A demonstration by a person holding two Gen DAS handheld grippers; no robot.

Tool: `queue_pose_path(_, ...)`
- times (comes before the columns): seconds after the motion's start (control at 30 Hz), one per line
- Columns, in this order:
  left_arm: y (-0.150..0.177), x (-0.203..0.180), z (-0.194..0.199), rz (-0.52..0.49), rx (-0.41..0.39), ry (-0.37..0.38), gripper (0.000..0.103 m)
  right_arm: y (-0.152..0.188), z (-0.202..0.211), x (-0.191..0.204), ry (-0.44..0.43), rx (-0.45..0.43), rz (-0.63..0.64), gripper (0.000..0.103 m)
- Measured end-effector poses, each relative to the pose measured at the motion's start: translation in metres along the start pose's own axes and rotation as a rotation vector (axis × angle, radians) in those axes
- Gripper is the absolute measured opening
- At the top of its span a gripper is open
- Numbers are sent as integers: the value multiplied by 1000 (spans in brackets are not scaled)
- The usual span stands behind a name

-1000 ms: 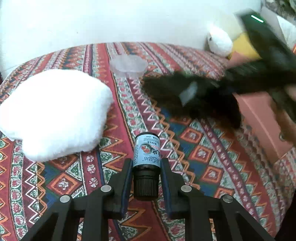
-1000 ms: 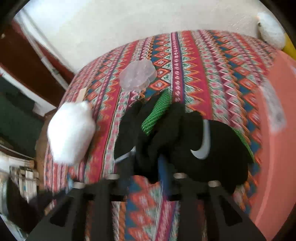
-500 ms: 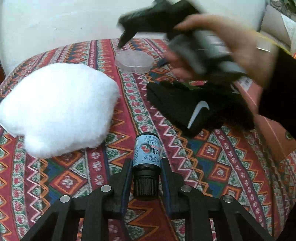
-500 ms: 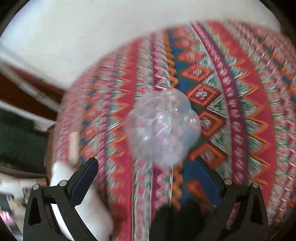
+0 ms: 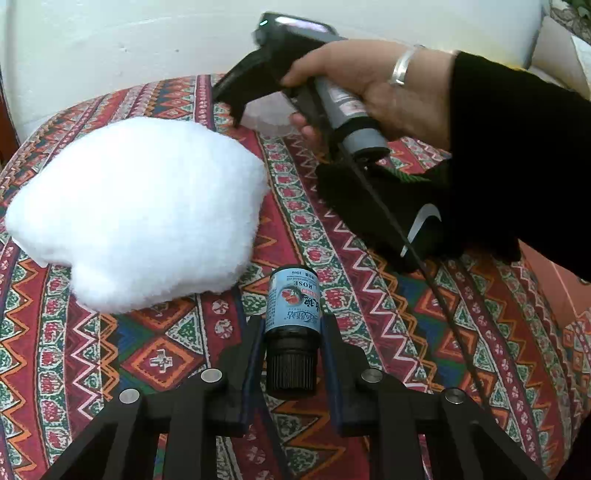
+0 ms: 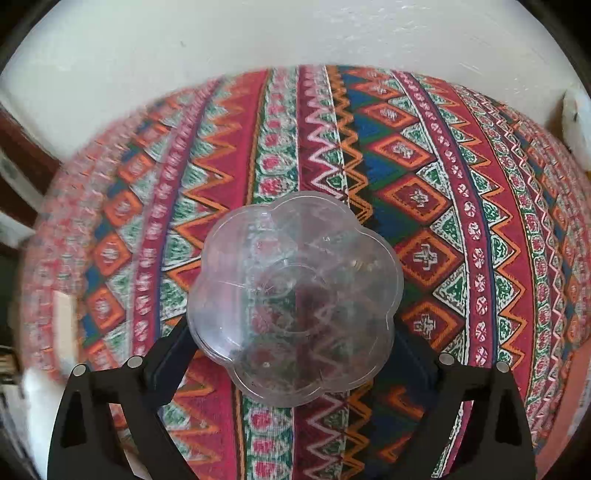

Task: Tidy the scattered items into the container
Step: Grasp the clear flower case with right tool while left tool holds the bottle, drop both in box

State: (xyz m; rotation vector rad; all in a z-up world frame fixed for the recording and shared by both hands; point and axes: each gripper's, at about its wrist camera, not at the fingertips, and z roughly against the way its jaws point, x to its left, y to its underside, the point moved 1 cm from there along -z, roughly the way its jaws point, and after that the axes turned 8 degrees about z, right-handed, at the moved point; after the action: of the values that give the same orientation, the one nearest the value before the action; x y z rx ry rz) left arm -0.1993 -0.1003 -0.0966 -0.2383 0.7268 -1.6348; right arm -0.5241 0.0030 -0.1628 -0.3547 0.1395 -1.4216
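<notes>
My left gripper (image 5: 291,326) is shut on a small dark bottle (image 5: 293,295) with a blue "ROSE" label, held low over the patterned cloth (image 5: 110,350). A white fluffy pad (image 5: 140,210) lies just ahead on the left. On the right lies a black glove (image 5: 373,218) with a white swoosh. A hand (image 5: 388,88) holds my right gripper beyond it. In the right wrist view, my right gripper (image 6: 293,347) is open, its fingers (image 6: 170,354) on either side of a clear flower-shaped plastic bowl (image 6: 295,295). I cannot tell whether they touch it.
A salmon-pink surface (image 5: 554,284) borders the cloth on the right and shows at the lower right (image 6: 576,369) of the right wrist view. A white wall (image 6: 258,33) runs behind the table. The right gripper's cable (image 5: 424,266) trails over the glove.
The right gripper let go of the black glove, which now lies on the cloth. It moved to the clear bowl and opened around it. The left gripper still holds the bottle.
</notes>
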Motion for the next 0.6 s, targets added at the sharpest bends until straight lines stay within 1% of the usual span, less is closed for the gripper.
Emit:
queue_pose_path(0.03, 0, 0, 1, -2, -3, 2, 24, 3, 6, -3, -34, -8, -6, 96)
queue_pose_path(0.1, -1, -1, 4, -3, -10, 6, 24, 19, 34, -10, -139, -58, -12, 96)
queue_pose_path(0.2, -1, -5, 10, -4, -25, 21, 24, 65, 96, -19, -273, -148, 31, 97)
queue_pose_path(0.27, -1, -10, 15, -10, -37, 30, 24, 98, 128, -25, -333, -187, 53, 97)
queue_pose_path(0.4, 1, -22, 28, -30, -71, 30, 24, 173, 189, -55, -376, -264, 52, 97)
queue_pose_path(0.47, 2, -30, 35, -32, -90, 31, 24, 208, 219, -72, -374, -316, 48, 97)
queue_pose_path(0.53, 0, -40, 43, -28, -111, 33, 24, 245, 258, -98, -331, -404, 60, 97)
queue_pose_path(0.6, -3, -52, 51, -26, -131, 36, 24, 265, 291, -110, -270, -510, 67, 97)
